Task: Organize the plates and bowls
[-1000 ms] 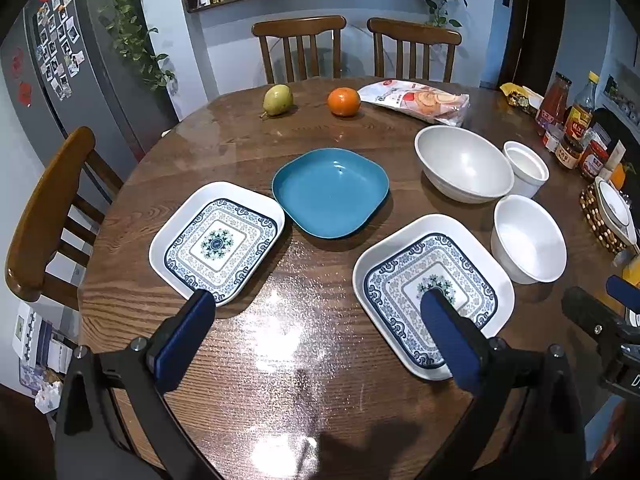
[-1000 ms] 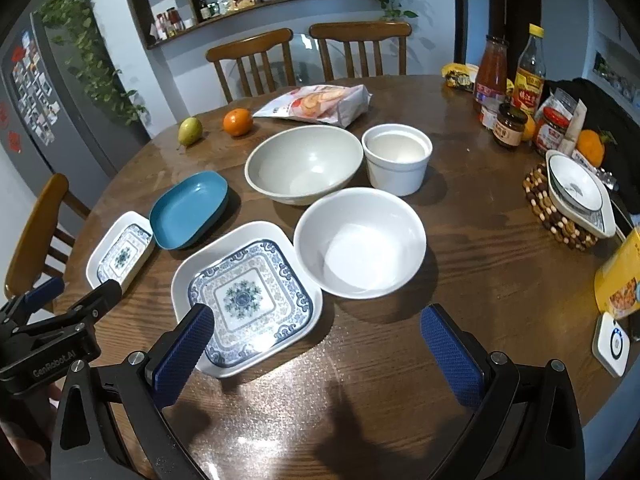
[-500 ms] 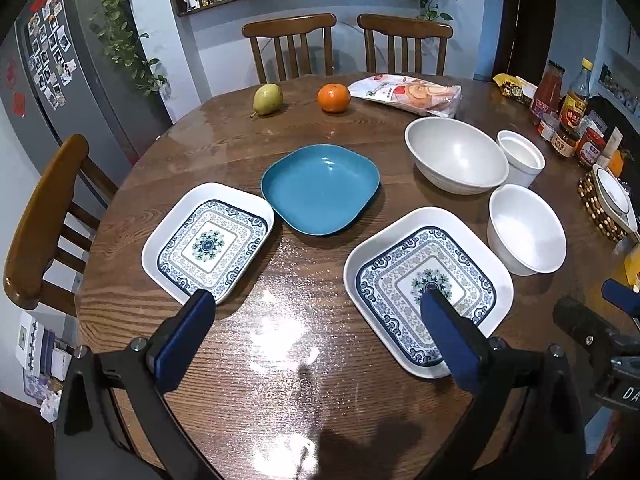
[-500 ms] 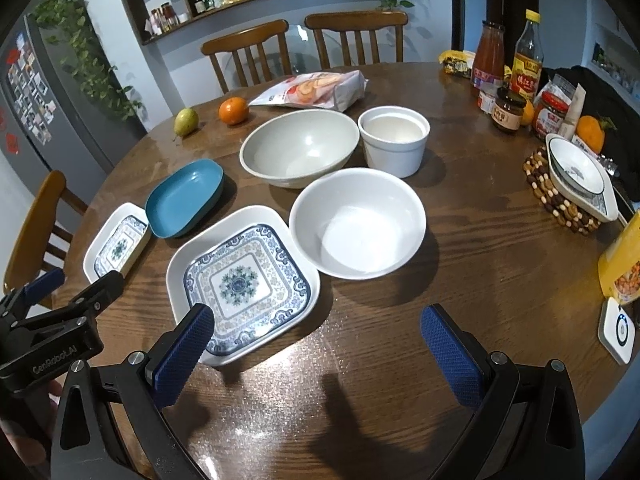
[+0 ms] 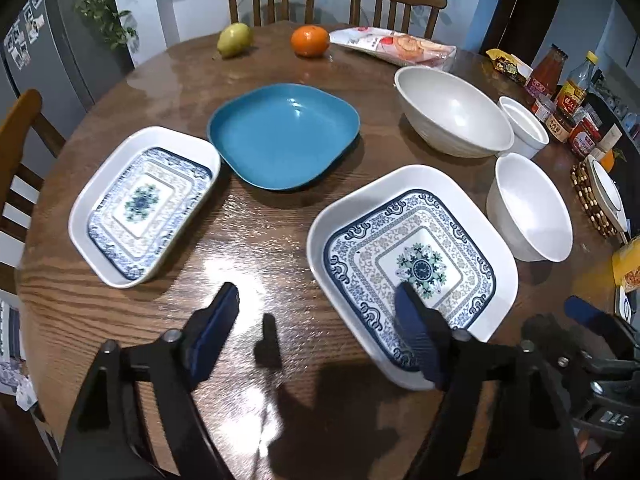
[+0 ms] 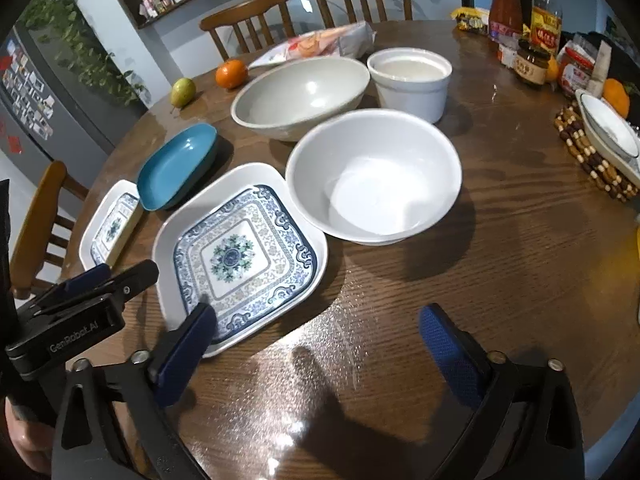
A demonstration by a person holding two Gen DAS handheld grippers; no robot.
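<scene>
A large blue-patterned square plate [image 5: 412, 264] [image 6: 240, 256] lies nearest on the round wooden table [image 5: 256, 240]. My left gripper [image 5: 316, 300] hangs low over the plate's left rim. Its jaws are closing, one finger above the plate and one above the wood, neither pad touching. My right gripper [image 6: 316, 314] is closing too, its left finger over the plate's near corner and bare table between the fingers. A small patterned plate [image 5: 140, 204], a blue plate [image 5: 284, 136], a beige bowl [image 5: 452, 112], a white bowl [image 6: 372, 176] and a white cup [image 6: 410, 76] stand around.
At the far edge lie a pear [image 5: 234, 40], an orange [image 5: 310, 40] and a snack bag [image 5: 396, 46]. Bottles and jars [image 6: 528, 20] and a beaded trivet [image 6: 592, 156] bearing a dish crowd the right side. Wooden chairs ring the table; a fridge stands left.
Both grippers have sunk toward the table and tipped further down, so the dishes look larger. The left jaws have narrowed clearly, the right ones slightly. No dish has moved.
</scene>
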